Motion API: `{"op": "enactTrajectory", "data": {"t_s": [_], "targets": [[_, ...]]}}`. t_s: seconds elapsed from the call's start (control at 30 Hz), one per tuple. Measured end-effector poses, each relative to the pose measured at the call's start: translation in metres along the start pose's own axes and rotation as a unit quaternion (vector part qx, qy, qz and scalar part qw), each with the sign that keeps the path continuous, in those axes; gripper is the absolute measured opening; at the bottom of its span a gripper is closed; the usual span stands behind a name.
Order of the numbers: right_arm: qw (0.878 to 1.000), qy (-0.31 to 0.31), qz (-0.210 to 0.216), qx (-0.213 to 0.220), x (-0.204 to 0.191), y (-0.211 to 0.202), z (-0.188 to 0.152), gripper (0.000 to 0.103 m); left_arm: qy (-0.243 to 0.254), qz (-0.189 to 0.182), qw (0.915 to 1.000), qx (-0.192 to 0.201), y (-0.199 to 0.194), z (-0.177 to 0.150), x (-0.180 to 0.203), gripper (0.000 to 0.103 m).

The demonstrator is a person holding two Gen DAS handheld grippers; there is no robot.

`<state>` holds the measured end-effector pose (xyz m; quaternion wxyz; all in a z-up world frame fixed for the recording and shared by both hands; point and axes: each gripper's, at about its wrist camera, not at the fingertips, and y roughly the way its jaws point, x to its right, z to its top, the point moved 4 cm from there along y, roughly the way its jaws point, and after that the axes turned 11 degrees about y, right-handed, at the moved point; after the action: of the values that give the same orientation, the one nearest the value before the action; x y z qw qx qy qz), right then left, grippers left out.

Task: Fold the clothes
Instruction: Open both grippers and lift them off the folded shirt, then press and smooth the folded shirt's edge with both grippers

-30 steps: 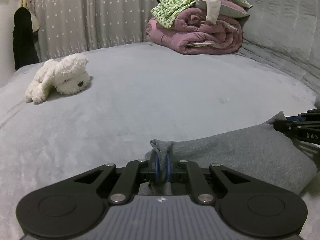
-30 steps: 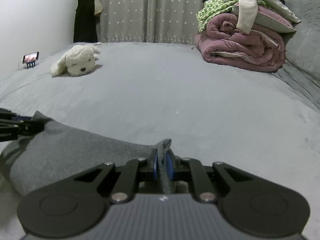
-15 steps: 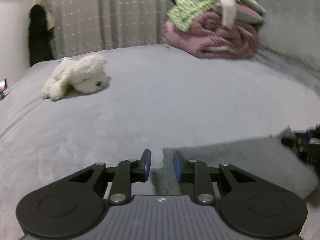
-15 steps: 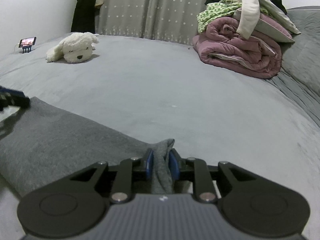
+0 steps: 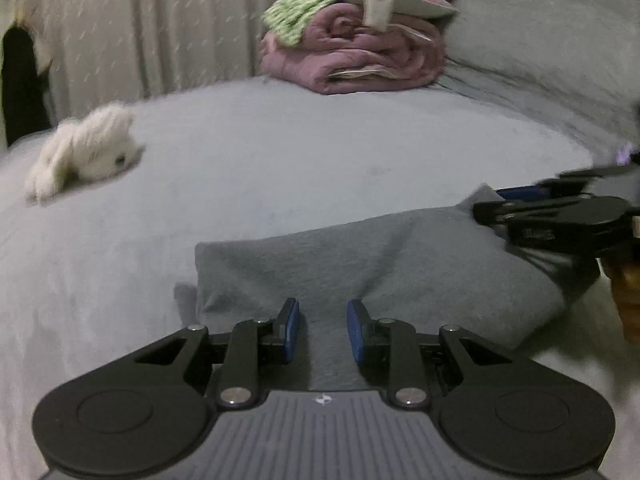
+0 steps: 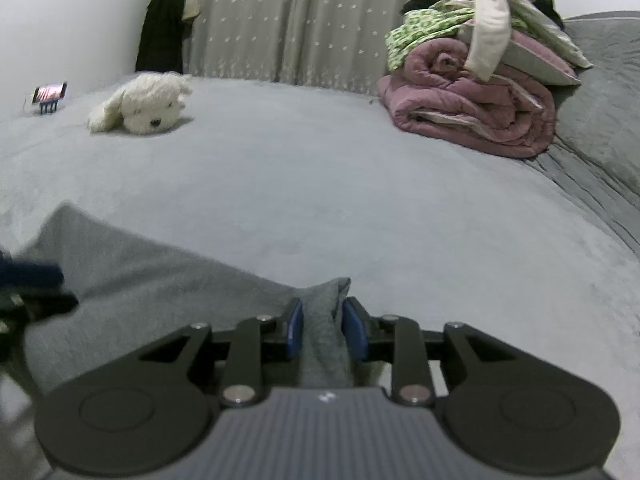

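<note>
The grey garment (image 5: 380, 256) lies on the bed (image 5: 320, 148) as a flat, doubled-looking panel with a straight left edge, and the chief risk is that this edge loses its line. The left tool (image 5: 322, 330) stands with its blue pads apart over the near edge of the cloth, gripping nothing, so that side is held only by its own weight. The right tool (image 6: 322, 330) has its pads partly apart, with a bunched corner of the garment (image 6: 324, 312) standing between them. Whether the pads are pressing on that corner or only flanking it, the right wrist view does not settle. If the right tool pulls away while cloth is caught between the pads, the corner could drag and lift, skewing the panel or opening the layers. A soft knit like this would likely creep on the plush bed cover instead of staying put. A low sweep by the left tool could also snag the near hem and rumple it. In the left wrist view the right tool (image 5: 560, 216) shows side-on at the garment's far right corner, with part of a hand (image 5: 626, 300) behind it. The white plush dog (image 6: 140, 104) and the pile of bedding and clothes (image 6: 480, 92) lie well apart from the garment and pose no hindrance.
</note>
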<state>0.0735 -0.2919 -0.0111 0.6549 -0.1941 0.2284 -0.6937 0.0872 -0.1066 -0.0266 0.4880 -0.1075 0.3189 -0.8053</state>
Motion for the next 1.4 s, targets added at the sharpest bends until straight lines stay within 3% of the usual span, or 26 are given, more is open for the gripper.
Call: {"op": "enactTrajectory", "data": {"t_s": [0.1, 0.27, 0.37, 0.43, 0.47, 0.63, 0.73, 0.87, 0.97, 1.1, 1.4], "targets": [[1.0, 0.016, 0.008, 0.017, 0.006, -0.019, 0.01, 0.034, -0.013, 0.001, 0.9999, -0.003, 0.002, -0.001, -0.004, 0.026], [0.998, 0.025, 0.053, 0.027, 0.003, -0.057, 0.008, 0.036, -0.035, 0.001, 0.9993, -0.009, 0.004, -0.002, -0.012, 0.026], [0.994, 0.018, 0.111, 0.002, -0.008, -0.07, -0.007, 0.035, -0.048, 0.006, 0.9987, -0.013, 0.005, -0.002, -0.013, 0.026], [0.99, 0.012, 0.139, -0.028, -0.019, -0.068, -0.019, 0.025, -0.057, 0.009, 0.9982, -0.016, 0.003, -0.003, -0.014, 0.026], [0.989, 0.002, 0.142, -0.042, -0.026, -0.064, -0.026, 0.018, -0.059, 0.01, 0.998, -0.017, 0.002, -0.003, -0.014, 0.026], [0.99, -0.022, 0.12, -0.066, -0.035, -0.046, -0.04, 0.017, -0.043, 0.023, 0.9987, -0.012, -0.005, -0.003, -0.01, 0.026], [0.99, -0.028, 0.117, -0.068, -0.037, -0.048, -0.042, 0.017, -0.041, 0.023, 0.9987, 0.018, -0.018, 0.002, -0.008, 0.025], [0.99, -0.029, 0.117, -0.07, -0.035, -0.048, -0.044, 0.017, -0.024, -0.018, 0.9982, 0.053, -0.03, 0.008, 0.007, 0.025], [0.99, -0.026, 0.12, -0.074, -0.035, -0.046, -0.042, 0.017, 0.0, -0.037, 0.9984, 0.043, -0.024, 0.002, 0.023, 0.025], [0.99, -0.031, 0.12, -0.069, -0.037, -0.047, -0.04, 0.017, 0.011, -0.025, 0.9993, 0.026, -0.01, -0.009, 0.031, 0.026], [0.984, -0.028, 0.175, -0.032, -0.042, -0.064, -0.029, 0.021, -0.022, -0.031, 0.9992, 0.012, -0.008, -0.01, 0.023, 0.03]]}}
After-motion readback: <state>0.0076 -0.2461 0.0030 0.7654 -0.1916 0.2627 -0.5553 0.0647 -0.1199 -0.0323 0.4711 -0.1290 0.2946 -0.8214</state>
